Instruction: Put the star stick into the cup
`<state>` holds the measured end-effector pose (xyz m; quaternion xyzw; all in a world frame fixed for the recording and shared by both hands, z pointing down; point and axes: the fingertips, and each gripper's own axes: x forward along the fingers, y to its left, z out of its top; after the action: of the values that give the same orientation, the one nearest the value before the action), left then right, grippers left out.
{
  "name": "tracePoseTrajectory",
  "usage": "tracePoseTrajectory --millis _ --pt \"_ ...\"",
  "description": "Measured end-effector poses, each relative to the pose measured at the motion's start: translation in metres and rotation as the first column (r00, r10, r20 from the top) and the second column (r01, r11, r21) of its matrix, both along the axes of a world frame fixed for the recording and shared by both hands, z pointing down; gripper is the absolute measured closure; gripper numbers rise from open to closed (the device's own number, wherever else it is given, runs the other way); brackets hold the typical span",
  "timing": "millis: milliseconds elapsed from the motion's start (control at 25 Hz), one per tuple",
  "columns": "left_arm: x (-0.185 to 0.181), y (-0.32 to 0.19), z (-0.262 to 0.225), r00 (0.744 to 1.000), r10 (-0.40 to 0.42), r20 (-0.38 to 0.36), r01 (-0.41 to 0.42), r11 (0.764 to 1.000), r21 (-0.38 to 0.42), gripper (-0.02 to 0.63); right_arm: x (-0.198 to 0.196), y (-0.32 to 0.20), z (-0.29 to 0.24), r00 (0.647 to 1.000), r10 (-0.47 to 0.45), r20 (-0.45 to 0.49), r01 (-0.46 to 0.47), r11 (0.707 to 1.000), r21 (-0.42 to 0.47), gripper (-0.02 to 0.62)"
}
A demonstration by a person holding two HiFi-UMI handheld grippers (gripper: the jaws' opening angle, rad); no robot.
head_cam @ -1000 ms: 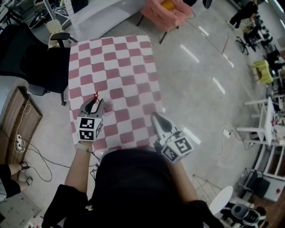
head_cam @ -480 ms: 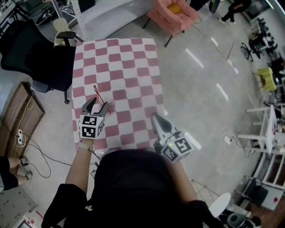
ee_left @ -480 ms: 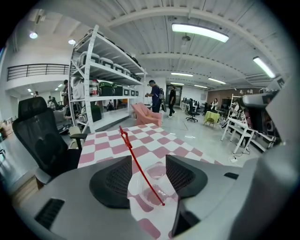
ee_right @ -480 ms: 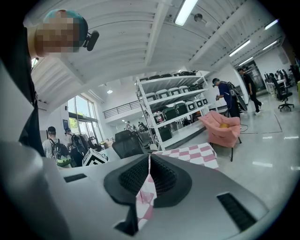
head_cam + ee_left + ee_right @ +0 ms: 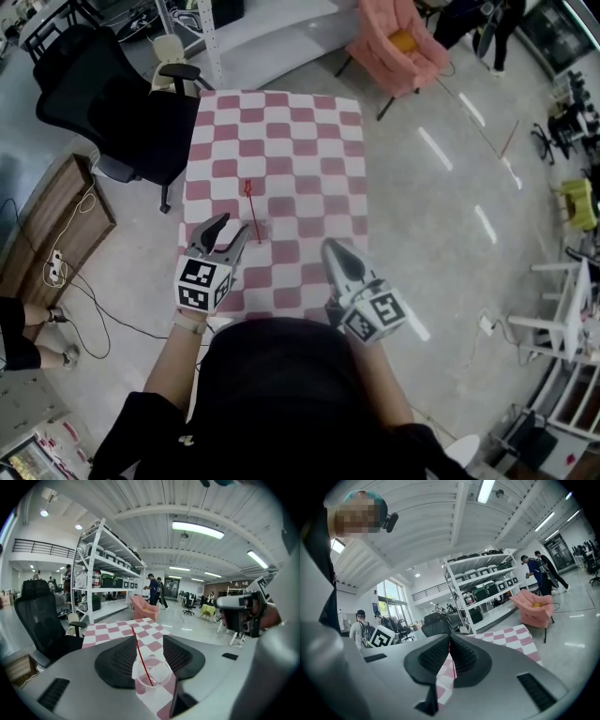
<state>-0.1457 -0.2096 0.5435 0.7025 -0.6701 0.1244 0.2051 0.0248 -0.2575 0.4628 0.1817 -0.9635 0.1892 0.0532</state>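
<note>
A clear plastic cup (image 5: 263, 230) stands on the pink-and-white checked table (image 5: 309, 141). The red star stick (image 5: 253, 211) leans in it with its star end up. In the left gripper view the cup (image 5: 152, 674) and the stick (image 5: 140, 656) sit low between the two black pads, which do not press on them. My left gripper (image 5: 232, 227) (image 5: 146, 641) is just left of the cup with its jaws wide and closing a little. My right gripper (image 5: 330, 246) (image 5: 450, 637) hangs over the table's near right edge, shut and holding nothing.
A black office chair (image 5: 112, 103) stands at the table's left, with a wooden cabinet (image 5: 56, 225) and cables on the floor nearer me. A pink armchair (image 5: 394, 47) is beyond the far right corner. White shelving (image 5: 108, 573) runs along the far side.
My left gripper held the stick a second ago; its jaws have since opened and let go. The stick now stands in the cup. The right gripper has stayed put.
</note>
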Motion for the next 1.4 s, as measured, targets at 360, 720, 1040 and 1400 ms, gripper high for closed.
tracePoseTrajectory --millis 360,720,1040,1400 --pt "-0.027 0.050 -0.073 0.997 -0.075 -0.007 0.076 0.986 0.146 0.565 -0.061 0.037 -0.020 0.991 -0.134 0.023 0.132 0.990 0.056 0.571" --pt "-0.037 0.088 -0.085 0.996 -0.086 -0.013 0.087 0.984 0.158 0.565 -0.110 0.071 -0.030 0.967 -0.255 0.019 0.252 0.962 0.099 0.571" --pt "-0.044 0.103 -0.086 0.995 -0.102 -0.002 0.102 0.985 0.141 0.565 -0.128 0.083 -0.028 0.960 -0.280 0.020 0.276 0.955 0.106 0.571" --pt "-0.045 0.102 -0.087 0.995 -0.095 -0.006 0.095 0.985 0.143 0.565 -0.128 0.088 -0.023 0.961 -0.276 0.000 0.274 0.954 0.119 0.574"
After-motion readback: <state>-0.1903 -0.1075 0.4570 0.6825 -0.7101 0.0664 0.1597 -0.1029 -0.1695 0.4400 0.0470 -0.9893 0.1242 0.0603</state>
